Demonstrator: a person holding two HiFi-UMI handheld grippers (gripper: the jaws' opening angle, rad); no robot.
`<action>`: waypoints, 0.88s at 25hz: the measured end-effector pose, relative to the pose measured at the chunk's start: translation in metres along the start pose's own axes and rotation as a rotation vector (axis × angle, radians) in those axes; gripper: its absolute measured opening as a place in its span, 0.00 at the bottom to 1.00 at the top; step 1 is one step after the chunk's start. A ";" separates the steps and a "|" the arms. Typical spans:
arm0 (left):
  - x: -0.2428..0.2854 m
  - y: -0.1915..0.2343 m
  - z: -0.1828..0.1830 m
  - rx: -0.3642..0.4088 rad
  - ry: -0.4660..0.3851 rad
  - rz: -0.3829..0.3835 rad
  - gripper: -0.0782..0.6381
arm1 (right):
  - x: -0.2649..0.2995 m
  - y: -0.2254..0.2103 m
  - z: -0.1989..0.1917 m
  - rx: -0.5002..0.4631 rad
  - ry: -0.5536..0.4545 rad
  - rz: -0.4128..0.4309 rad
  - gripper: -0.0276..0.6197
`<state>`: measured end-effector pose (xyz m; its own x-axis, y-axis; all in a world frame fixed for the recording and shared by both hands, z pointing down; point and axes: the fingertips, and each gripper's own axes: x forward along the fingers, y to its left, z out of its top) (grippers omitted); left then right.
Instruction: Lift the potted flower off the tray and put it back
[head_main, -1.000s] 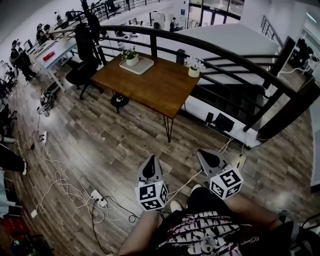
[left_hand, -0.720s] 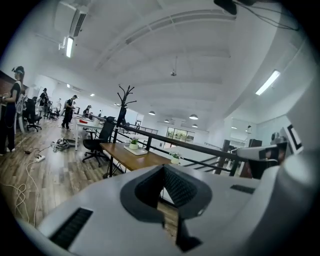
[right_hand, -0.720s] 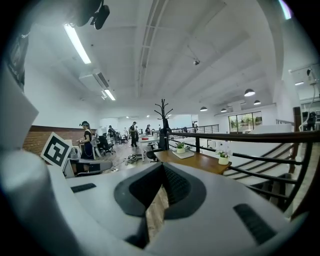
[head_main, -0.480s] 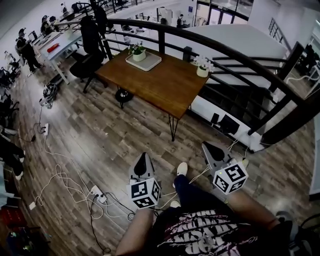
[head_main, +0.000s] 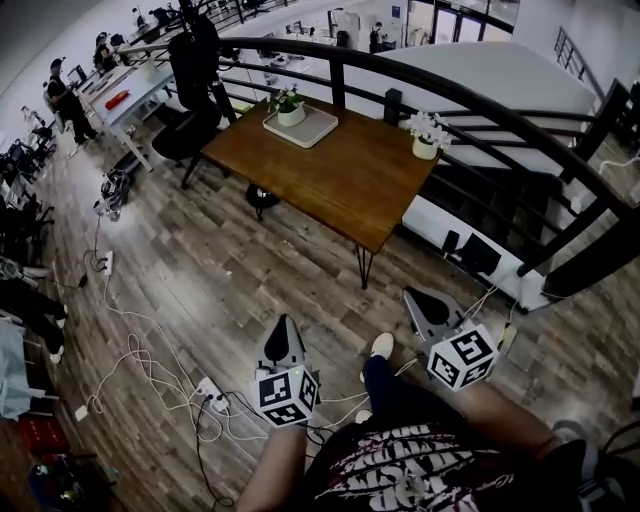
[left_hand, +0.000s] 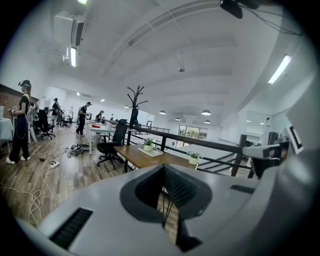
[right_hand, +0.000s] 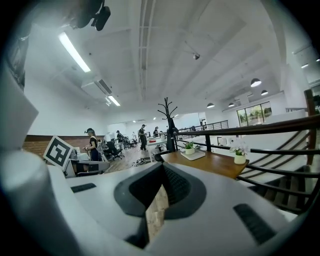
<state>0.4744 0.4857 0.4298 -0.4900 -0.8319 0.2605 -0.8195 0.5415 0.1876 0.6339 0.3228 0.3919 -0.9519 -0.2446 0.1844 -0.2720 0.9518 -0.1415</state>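
A potted green plant (head_main: 290, 108) stands on a pale tray (head_main: 312, 130) at the far left end of a brown wooden table (head_main: 340, 175). A second pot with white flowers (head_main: 427, 140) sits at the table's right end, off the tray. My left gripper (head_main: 284, 325) and right gripper (head_main: 418, 297) hang over the floor, well short of the table, both shut and holding nothing. The left gripper view looks past its shut jaws to the plant (left_hand: 148, 145) and tray (left_hand: 151, 153). The right gripper view shows the plant (right_hand: 189, 148) on its tray (right_hand: 195, 156) and the white flowers (right_hand: 240, 157).
A black curved railing (head_main: 480, 100) runs behind the table. A black office chair (head_main: 190, 135) stands by its left end. Cables and a power strip (head_main: 210, 395) lie on the plank floor near my feet. People stand by desks at the far left (head_main: 65, 95).
The table has slid rightward and a little lower in the head view. Both grippers have travelled forward with the walking person; a shoe has stepped out between them.
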 end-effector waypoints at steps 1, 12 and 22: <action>0.009 -0.002 0.000 0.004 0.005 -0.002 0.12 | 0.006 -0.007 -0.001 0.002 0.005 0.002 0.04; 0.145 -0.015 0.027 -0.019 0.034 -0.018 0.12 | 0.095 -0.098 0.021 0.017 0.012 0.018 0.04; 0.260 -0.036 0.066 0.049 0.040 -0.017 0.12 | 0.174 -0.165 0.050 0.029 0.021 0.074 0.04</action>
<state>0.3564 0.2418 0.4284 -0.4646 -0.8348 0.2955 -0.8415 0.5201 0.1461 0.5065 0.1140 0.3989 -0.9666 -0.1692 0.1927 -0.2048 0.9615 -0.1832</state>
